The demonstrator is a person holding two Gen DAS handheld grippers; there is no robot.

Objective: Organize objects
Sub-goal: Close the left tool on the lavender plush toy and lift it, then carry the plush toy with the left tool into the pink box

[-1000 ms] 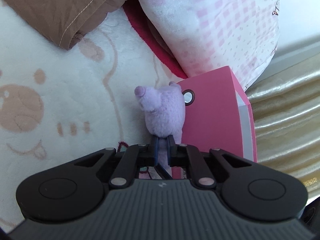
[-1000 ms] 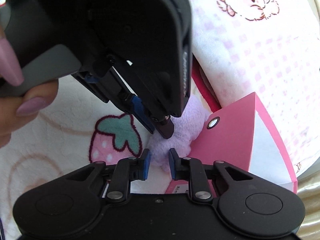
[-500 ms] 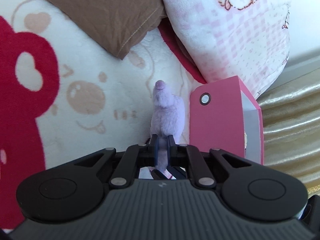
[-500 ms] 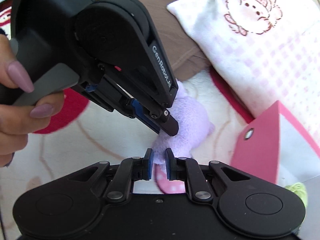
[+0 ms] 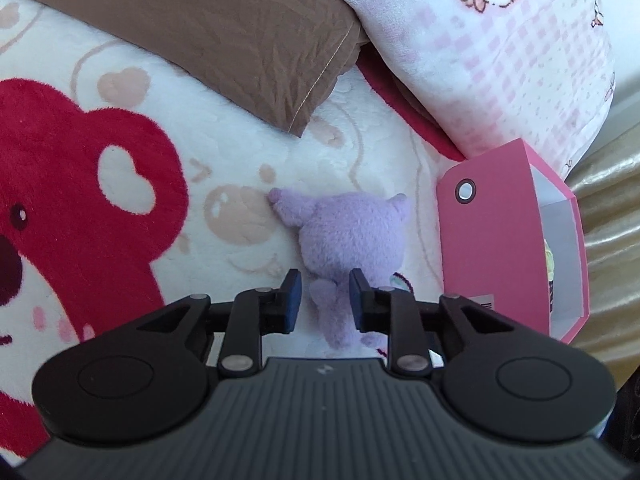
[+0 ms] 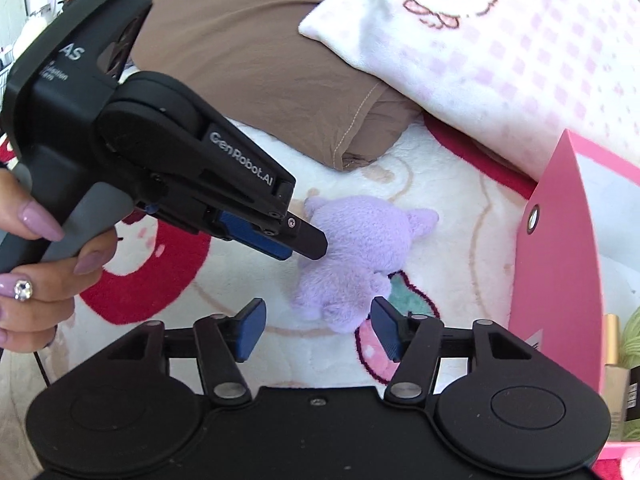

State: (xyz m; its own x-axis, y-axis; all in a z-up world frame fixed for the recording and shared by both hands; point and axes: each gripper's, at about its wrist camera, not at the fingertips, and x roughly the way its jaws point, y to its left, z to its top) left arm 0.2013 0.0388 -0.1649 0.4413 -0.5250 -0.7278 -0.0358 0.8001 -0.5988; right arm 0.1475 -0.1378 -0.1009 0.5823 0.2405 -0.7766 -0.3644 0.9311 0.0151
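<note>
Both views were brightly and evenly lit by soft daylight, strongest at the upper right, where the pink-checked pillow (image 5: 500,60) washed out. Shadows were faint. Fisheye bending curved the frame edges; corners vignetted dark. Focus held throughout.

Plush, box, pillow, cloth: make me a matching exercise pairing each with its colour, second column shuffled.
Column one:
1. plush
2. box
3. pillow
4. cloth

Column two:
a. brown
b. purple
c. white with pink checks
d. pink

Pairs: 1-b, 2-d, 3-c, 4-a
</note>
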